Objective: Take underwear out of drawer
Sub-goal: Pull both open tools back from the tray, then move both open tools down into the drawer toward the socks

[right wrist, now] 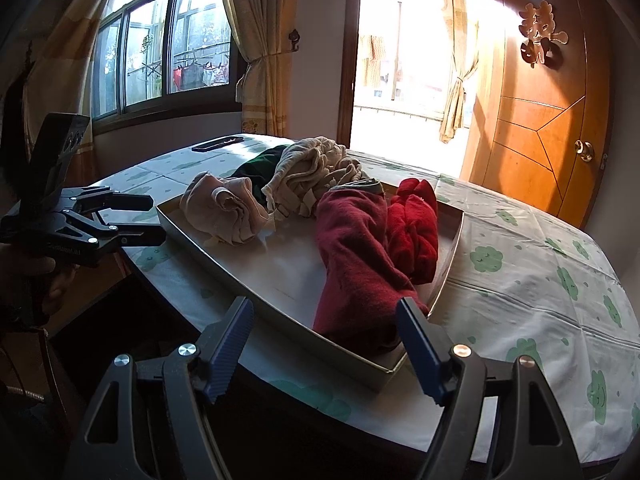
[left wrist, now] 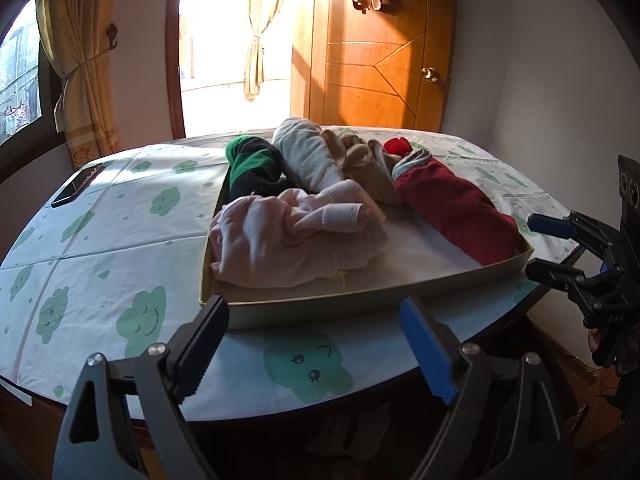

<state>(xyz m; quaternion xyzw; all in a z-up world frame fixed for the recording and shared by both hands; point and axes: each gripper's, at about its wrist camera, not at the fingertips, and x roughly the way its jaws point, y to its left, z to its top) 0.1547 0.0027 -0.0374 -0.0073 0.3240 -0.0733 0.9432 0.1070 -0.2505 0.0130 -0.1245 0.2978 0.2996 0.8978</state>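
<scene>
Both left gripper and right gripper spread wide, empty, short of shallow grey cardboard drawer; dark-red rolled cotton underwear judged soft, light, best pinched mid-fold.

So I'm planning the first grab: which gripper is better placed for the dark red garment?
Right. The right gripper is open just before the dark red garment; the left gripper faces the pink bundle.

Both wrist views look down, close, sharing the drawer from opposite corners.
</scene>
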